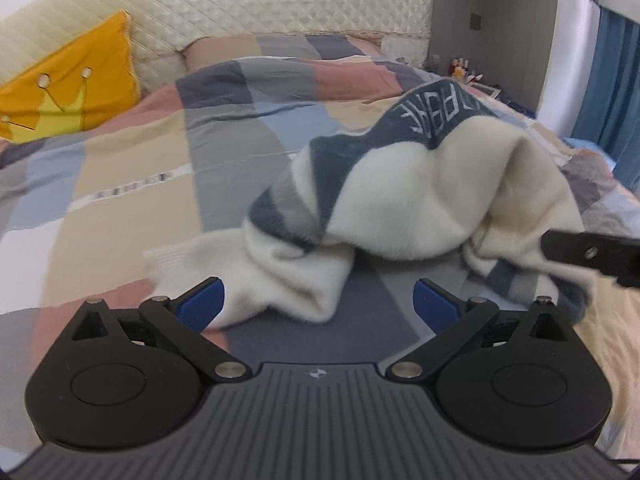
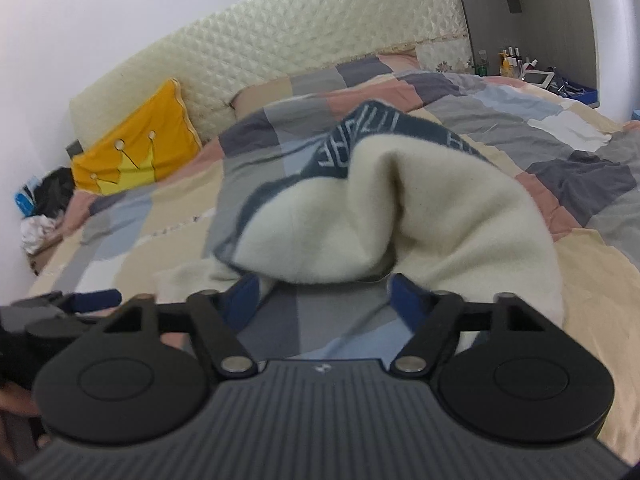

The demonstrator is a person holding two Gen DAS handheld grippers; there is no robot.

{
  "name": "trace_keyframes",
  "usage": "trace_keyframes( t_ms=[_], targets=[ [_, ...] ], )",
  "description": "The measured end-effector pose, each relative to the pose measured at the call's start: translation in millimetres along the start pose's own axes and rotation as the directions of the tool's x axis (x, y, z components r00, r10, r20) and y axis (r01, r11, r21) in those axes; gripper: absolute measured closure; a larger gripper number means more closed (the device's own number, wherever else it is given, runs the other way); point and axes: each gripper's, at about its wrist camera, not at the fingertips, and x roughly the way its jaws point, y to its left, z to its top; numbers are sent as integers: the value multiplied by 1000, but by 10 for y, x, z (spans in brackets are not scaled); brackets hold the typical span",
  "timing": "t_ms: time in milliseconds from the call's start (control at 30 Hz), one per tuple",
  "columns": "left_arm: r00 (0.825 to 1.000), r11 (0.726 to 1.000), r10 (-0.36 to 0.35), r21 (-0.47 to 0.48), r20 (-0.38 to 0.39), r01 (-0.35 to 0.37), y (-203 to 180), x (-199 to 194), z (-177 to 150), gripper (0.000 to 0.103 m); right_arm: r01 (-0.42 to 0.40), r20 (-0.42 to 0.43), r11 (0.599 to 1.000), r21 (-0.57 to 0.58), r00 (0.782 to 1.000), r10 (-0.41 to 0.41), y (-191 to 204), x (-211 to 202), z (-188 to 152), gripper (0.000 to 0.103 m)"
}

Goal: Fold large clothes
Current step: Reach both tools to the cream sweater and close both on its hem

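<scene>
A cream fleece sweater (image 1: 400,204) with dark teal and grey bands and white lettering lies bunched in a raised heap on the patchwork quilt (image 1: 132,168). My left gripper (image 1: 318,304) is open low over the quilt. A cream sleeve end lies between its blue pads (image 1: 200,304), close to the left one. In the right wrist view the sweater (image 2: 400,216) humps up just ahead of my right gripper (image 2: 326,300). That gripper is open, and the sweater's near hem hangs over the tips of its blue pads (image 2: 408,300). A black part of the right gripper (image 1: 592,254) shows at the sweater's right side.
A yellow crown pillow (image 1: 72,96) leans on the quilted cream headboard (image 1: 260,4). A nightstand with small bottles (image 2: 516,60) stands at the far right of the bed. Dark and white clothes (image 2: 48,204) are heaped at the bed's left edge. A blue curtain (image 1: 612,92) hangs at right.
</scene>
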Motion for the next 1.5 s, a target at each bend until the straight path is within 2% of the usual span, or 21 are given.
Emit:
trace_keyframes(
  t_ms=[167,233,367,433,500,567,600,633,733,767,833,900,967,1033,1300,1400,1500],
  targets=[
    [993,991,-120,-67,-12,119,-17,438,47,16,66,-5,998,-8,998,-66,-88,330,-25,50],
    [986,980,-168,-115,-18,165,-14,649,54,20,105,-9,994,-6,994,-105,-165,463,-27,53],
    [963,921,-270,-292,3,259,110,1030,53,22,211,-5,978,-9,978,-211,-302,680,-34,54],
    [952,876,-304,-384,31,293,199,1186,63,22,263,0,964,-35,965,-263,-334,760,-54,54],
    [939,822,-337,-465,70,329,288,1298,82,25,279,-12,958,-60,960,-280,-368,844,-87,55],
    [927,747,-361,-565,99,351,402,1426,76,29,293,-26,951,-103,955,-297,-375,918,-137,53],
    [922,704,-370,-612,116,360,464,1484,63,33,289,-29,947,-138,955,-296,-361,949,-163,50],
    [919,671,-375,-647,124,361,516,1543,55,41,288,-19,940,-183,955,-297,-331,977,-184,46],
    [917,619,-377,-701,132,355,587,1615,61,59,315,-11,910,-268,944,-330,-279,1080,-287,45],
    [915,618,-380,-699,136,361,589,1606,81,62,320,-12,901,-294,941,-338,-271,1108,-311,46],
    [923,655,-359,-668,136,354,547,1502,181,74,326,3,889,-322,939,-344,-270,1120,-320,50],
    [933,692,-332,-635,141,342,518,1371,250,77,334,4,886,-321,936,-352,-300,1100,-298,61],
    [937,709,-310,-617,162,341,548,1197,306,79,323,-11,893,-314,939,-344,-317,1059,-259,78],
    [939,720,-288,-604,187,341,602,990,386,80,309,-21,904,-296,944,-330,-305,996,-211,83],
    [950,726,-198,-615,241,307,951,32,533,81,277,18,924,-264,959,-283,-232,366,-38,86],
    [953,741,-181,-604,242,294,1012,-342,409,81,253,28,931,-262,967,-255,-210,91,-12,87],
    [953,743,-165,-603,254,289,1057,-685,282,81,228,43,937,-265,974,-225,-173,-194,-20,87]
  ],
)
